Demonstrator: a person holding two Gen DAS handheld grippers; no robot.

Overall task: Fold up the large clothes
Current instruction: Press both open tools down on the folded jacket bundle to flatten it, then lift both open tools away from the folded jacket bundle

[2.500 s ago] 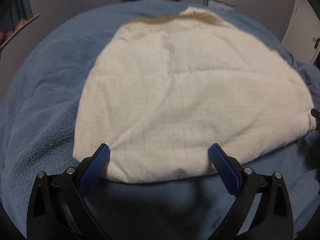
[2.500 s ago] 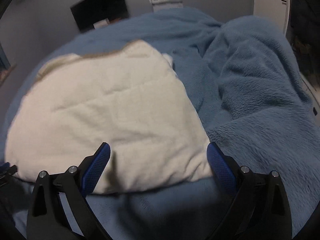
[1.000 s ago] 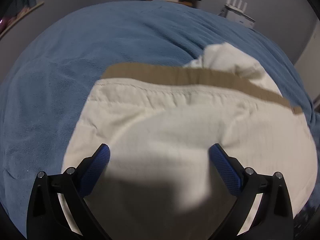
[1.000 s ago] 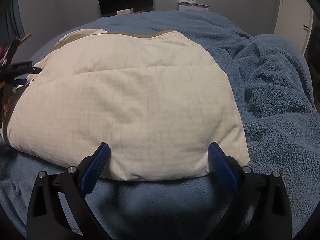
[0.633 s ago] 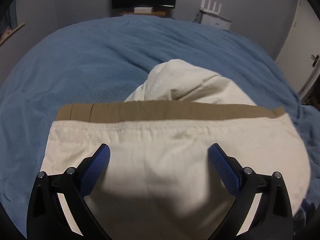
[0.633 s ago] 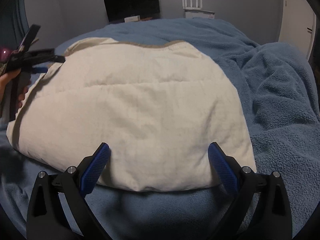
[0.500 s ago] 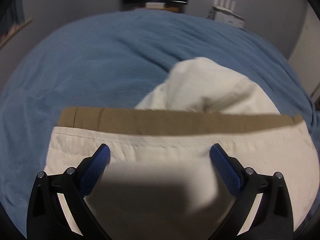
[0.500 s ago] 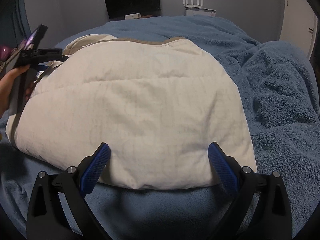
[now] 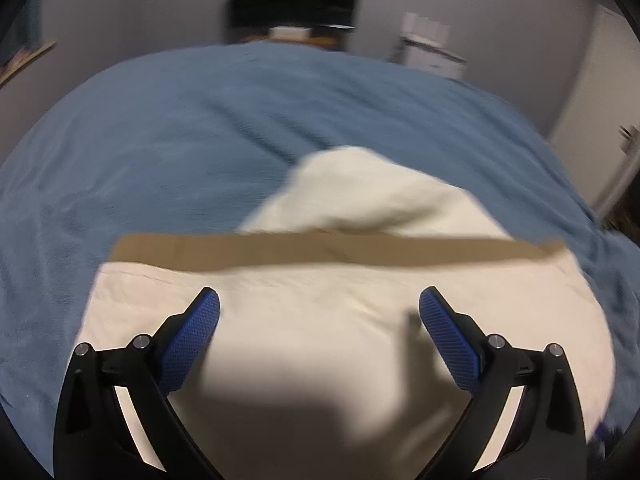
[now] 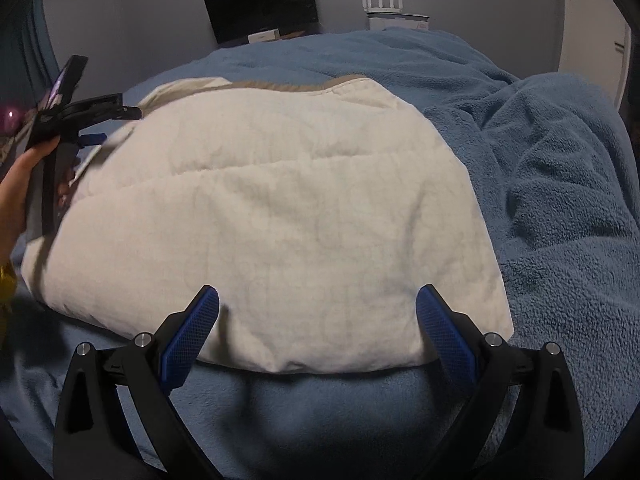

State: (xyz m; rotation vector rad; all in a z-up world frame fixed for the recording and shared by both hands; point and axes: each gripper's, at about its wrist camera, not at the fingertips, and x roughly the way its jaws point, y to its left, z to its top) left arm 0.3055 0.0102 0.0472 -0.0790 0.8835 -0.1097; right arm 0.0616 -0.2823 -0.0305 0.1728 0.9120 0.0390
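A large cream quilted garment (image 10: 280, 216) lies folded on the blue fleece blanket. Its tan band (image 9: 336, 254) runs across the left wrist view, with a cream lump (image 9: 368, 196) behind it. My left gripper (image 9: 319, 304) is open and empty, hovering over the cream cloth just short of the band. It also shows at the garment's left edge in the right wrist view (image 10: 84, 120). My right gripper (image 10: 317, 300) is open and empty above the garment's near edge.
The blue fleece blanket (image 10: 560, 200) covers the bed and bunches in folds on the right. A dark screen (image 10: 262, 4) and a white router (image 10: 394, 12) stand at the far wall. A white door (image 10: 592, 20) is at the right.
My left gripper moved from the garment's near edge over the cloth toward the tan band. My right gripper swung to face the garment's near edge. Both stayed open.
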